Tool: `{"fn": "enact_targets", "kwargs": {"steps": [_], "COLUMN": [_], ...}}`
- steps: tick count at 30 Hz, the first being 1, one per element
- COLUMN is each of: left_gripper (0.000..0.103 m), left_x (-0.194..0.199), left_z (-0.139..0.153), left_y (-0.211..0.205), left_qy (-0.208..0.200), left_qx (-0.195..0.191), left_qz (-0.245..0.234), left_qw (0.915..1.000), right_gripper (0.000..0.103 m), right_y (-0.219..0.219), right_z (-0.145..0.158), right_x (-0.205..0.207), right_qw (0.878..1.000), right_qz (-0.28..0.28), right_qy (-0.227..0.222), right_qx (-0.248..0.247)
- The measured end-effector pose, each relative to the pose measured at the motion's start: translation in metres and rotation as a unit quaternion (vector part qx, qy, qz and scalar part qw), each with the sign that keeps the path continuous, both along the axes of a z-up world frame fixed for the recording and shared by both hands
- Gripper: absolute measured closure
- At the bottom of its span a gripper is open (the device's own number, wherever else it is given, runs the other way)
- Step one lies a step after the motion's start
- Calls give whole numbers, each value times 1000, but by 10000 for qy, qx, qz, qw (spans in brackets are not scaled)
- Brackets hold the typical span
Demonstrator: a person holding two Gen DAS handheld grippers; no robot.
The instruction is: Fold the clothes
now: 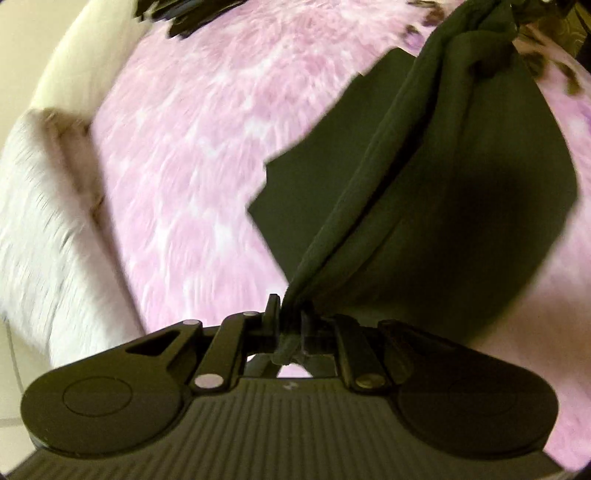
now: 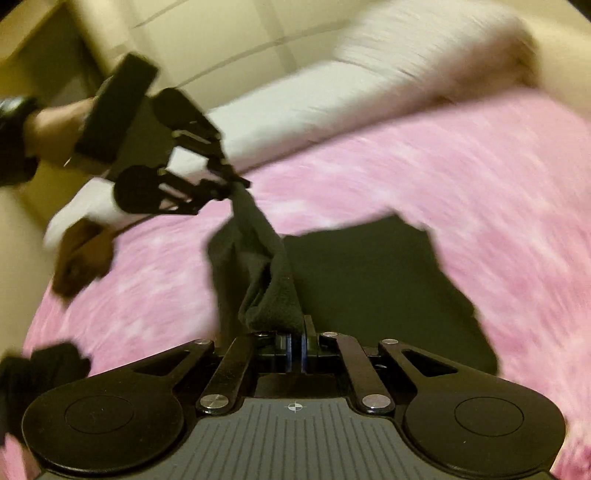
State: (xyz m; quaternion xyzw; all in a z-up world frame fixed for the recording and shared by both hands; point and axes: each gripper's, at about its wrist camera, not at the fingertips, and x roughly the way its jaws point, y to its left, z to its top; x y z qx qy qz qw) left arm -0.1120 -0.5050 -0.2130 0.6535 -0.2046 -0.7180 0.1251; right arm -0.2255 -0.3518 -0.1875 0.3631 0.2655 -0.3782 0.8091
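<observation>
A dark green garment (image 1: 424,206) hangs stretched above a pink furry blanket (image 1: 192,155). My left gripper (image 1: 286,314) is shut on one bunched edge of it, and the cloth runs up and away to the upper right. In the right wrist view my right gripper (image 2: 295,332) is shut on another edge of the same garment (image 2: 266,266). From there the cloth stretches up to the left gripper (image 2: 236,184), held by a hand. The lower part of the garment (image 2: 369,277) lies flat on the blanket (image 2: 461,177).
A white pillow (image 1: 40,229) lies at the blanket's left edge; it also shows blurred as the pillow (image 2: 424,44) at the top of the right wrist view. A brown object (image 2: 81,258) sits by the bed edge. Dark clothes (image 1: 192,14) lie at the far side.
</observation>
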Motion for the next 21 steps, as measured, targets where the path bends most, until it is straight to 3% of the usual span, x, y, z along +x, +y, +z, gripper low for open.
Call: {"fn": "enact_targets", "kwargs": {"steps": [5,10,11,13,14,18,21], "left_gripper": [94,89,85,69,66,67,66], "left_x": [-70,-88,-89,-86,-83,-61,-36], "left_z": [-63,-94,-96,-93,-90,-66,-48], "left_y": [-40,-59,-62,-70,-76,-94,-93], "left_qy": [-200,-235,-202,-41,101,660,1012], "left_qx": [561,893,922,922,937,897,912], "left_qz": [-164,-112,-53,210,431,1313,1954], "left_qw": [9981,9957,9955,9955,9946,9851,9712], "right_gripper": [100,100,100,100,100,99,96], "right_y": [-55,-70,-70,-69,-69,-64,-58], "right_z": [-60,-96,-99,-106,-109,-107,-99], "right_x": [-66,-105,-108,-113,-116,-127,-131], "right_qw": [9929,9796,9784,9747,9724,9666,9663], "right_qz": [-813,-1289,-1306,-1409,-1476,-1675,-1717], "right_qy": [-250,-609,-640,-664,-675,-779,-745], "right_qx": [837,1417,1466,1603,1676,1778,1767]}}
